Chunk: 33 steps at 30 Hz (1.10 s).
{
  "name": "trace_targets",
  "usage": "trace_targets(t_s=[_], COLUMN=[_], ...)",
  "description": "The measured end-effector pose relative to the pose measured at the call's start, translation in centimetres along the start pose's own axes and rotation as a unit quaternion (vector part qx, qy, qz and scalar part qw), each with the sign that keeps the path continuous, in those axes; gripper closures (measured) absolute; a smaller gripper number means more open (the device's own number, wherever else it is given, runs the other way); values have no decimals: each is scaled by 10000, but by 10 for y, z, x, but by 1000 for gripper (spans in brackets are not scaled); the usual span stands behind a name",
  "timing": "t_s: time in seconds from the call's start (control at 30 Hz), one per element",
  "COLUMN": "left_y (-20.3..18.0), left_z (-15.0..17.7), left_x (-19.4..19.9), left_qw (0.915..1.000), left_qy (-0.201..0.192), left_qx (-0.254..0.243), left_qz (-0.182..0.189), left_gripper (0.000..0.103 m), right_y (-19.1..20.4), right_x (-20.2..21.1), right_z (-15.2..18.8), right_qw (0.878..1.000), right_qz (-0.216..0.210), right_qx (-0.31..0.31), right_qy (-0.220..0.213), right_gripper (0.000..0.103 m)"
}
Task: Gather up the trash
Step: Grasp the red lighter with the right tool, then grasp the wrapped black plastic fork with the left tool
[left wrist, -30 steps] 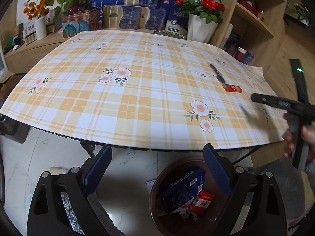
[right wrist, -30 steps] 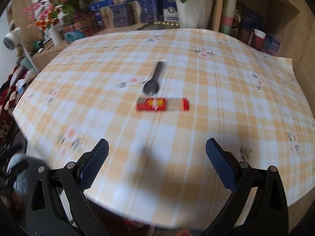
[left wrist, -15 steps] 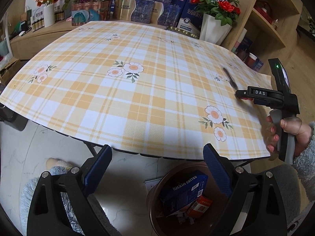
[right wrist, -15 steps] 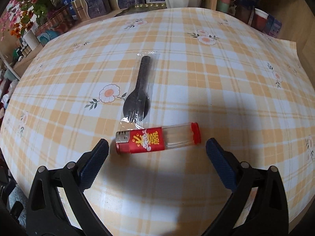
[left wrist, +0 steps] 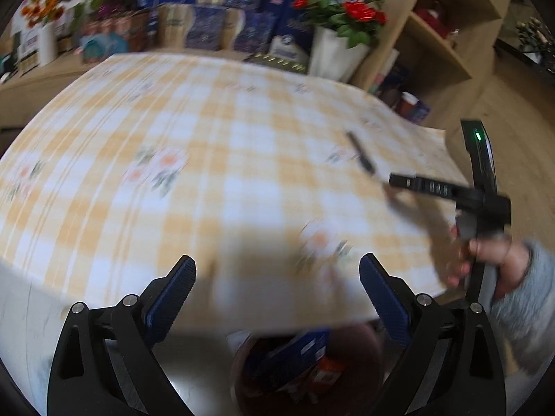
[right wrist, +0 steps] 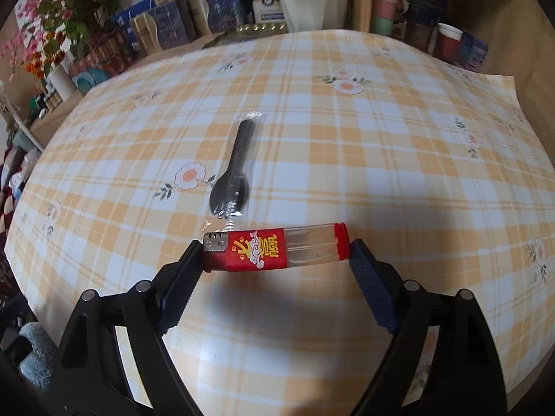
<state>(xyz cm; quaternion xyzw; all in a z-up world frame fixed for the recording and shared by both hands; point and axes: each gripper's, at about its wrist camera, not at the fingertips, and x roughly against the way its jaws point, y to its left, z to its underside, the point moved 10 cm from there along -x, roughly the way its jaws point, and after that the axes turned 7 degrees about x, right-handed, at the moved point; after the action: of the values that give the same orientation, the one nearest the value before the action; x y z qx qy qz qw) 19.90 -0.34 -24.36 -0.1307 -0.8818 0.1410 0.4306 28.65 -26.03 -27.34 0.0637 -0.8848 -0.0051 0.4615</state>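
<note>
A red and clear lighter lies crosswise on the checked tablecloth. My right gripper is open, its fingertips at the two ends of the lighter, touching or nearly so. A black plastic spoon in a clear wrapper lies just beyond it. In the left wrist view my left gripper is open and empty at the table's near edge, above a brown trash bin holding a blue box and red packaging. The right gripper shows there beside the spoon.
Flower pots, boxes and wooden shelves line the far side of the table. Cups stand at the back right. The left view is blurred by motion.
My right gripper has come down and forward so its open fingers now flank the lighter. My left gripper has risen and moved toward the table, so less of the bin shows.
</note>
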Motion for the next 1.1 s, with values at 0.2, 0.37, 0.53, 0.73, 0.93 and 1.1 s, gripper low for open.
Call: trace_targets(t_s=[0.2, 0.37, 0.53, 0.73, 0.93, 1.1], left_y=[-74, -117, -142, -154, -148, -143], left_z=[-50, -79, -94, -91, -90, -80], left_x=[-60, -126, -179, -212, -209, -177], left_qw=[9979, 9963, 9954, 9886, 9875, 9921], left_qy=[212, 458, 606, 682, 680, 684], left_qx=[-465, -642, -742, -1210, -1273, -1052], left_qz=[408, 354, -2, -576, -641, -60], left_gripper=[15, 28, 39, 45, 93, 93], right_y=[-36, -65, -83, -86, -86, -80], right_x=[28, 41, 53, 61, 65, 74], right_z=[6, 24, 37, 46, 49, 48], right_qw=[9985, 9974, 9964, 9964, 9962, 9963], right_qz=[23, 213, 297, 356, 303, 257], right_qx=[-431, -585, -685, -611, -658, -616], right_qy=[-341, -374, -413, -458, -474, -544], right_gripper=[19, 19, 19, 19, 19, 19])
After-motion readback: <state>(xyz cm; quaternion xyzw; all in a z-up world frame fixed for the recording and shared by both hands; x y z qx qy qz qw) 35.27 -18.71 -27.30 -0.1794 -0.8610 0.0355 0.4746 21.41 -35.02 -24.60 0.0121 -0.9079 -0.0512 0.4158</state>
